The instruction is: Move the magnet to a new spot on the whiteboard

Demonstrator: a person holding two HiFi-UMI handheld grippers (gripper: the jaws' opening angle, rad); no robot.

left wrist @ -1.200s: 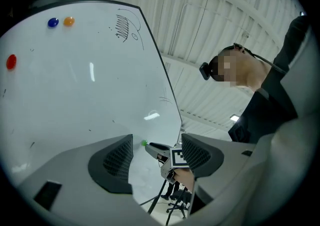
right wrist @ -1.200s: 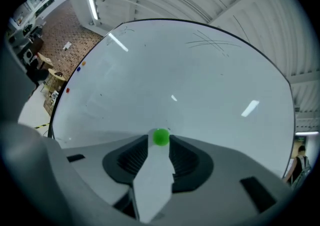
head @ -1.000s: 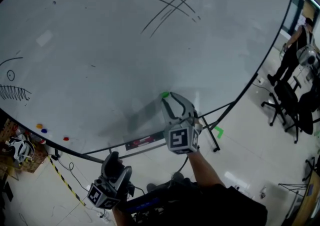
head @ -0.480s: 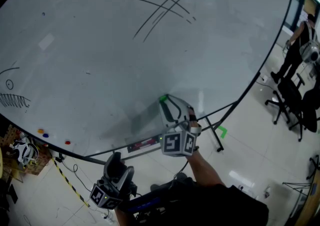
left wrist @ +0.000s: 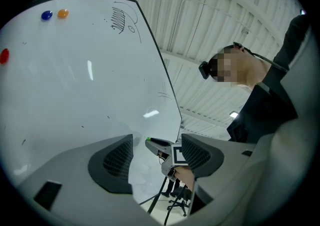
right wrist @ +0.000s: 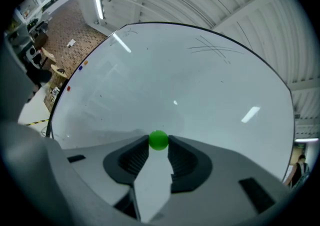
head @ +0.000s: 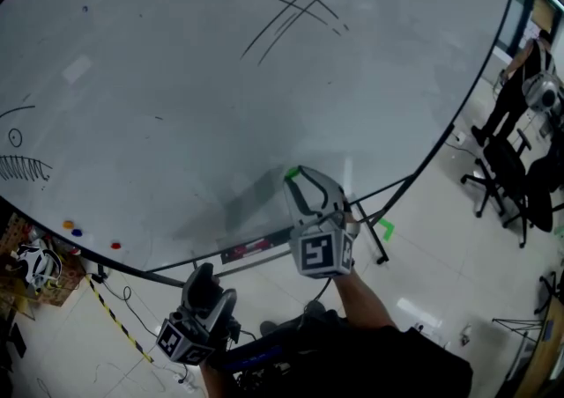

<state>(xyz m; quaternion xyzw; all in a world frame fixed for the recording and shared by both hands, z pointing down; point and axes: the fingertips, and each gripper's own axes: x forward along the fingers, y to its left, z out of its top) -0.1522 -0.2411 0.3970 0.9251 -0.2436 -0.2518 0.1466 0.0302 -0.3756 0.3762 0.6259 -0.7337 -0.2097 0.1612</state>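
At the far left of the whiteboard [head: 176, 79] you have a toothed sketch [head: 22, 163], and below it, near the lower edge, an orange magnet [head: 68, 224], a blue magnet [head: 77, 232] just beside it and a red magnet [head: 115, 246] a little further along. Your left gripper [head: 203, 275] hangs low, beneath the board's bottom edge and off its surface; its jaws stand apart with nothing between them. Moving towards the middle, your right gripper [head: 300, 178] reaches level to the lower part of the board. Its jaws have just been closing, and the green magnet [right wrist: 159, 140] sits between their tips, both pads pressed against it, so you are grasping it. The magnet rests on the board face, well apart from the three coloured ones and far below the crossed pen lines [head: 304, 0] near the top. Beyond the board's right edge, a green tape mark [head: 385, 229] lies on the floor, an office chair [head: 498, 172] stands further out, and a person [head: 520, 79] stands behind it.
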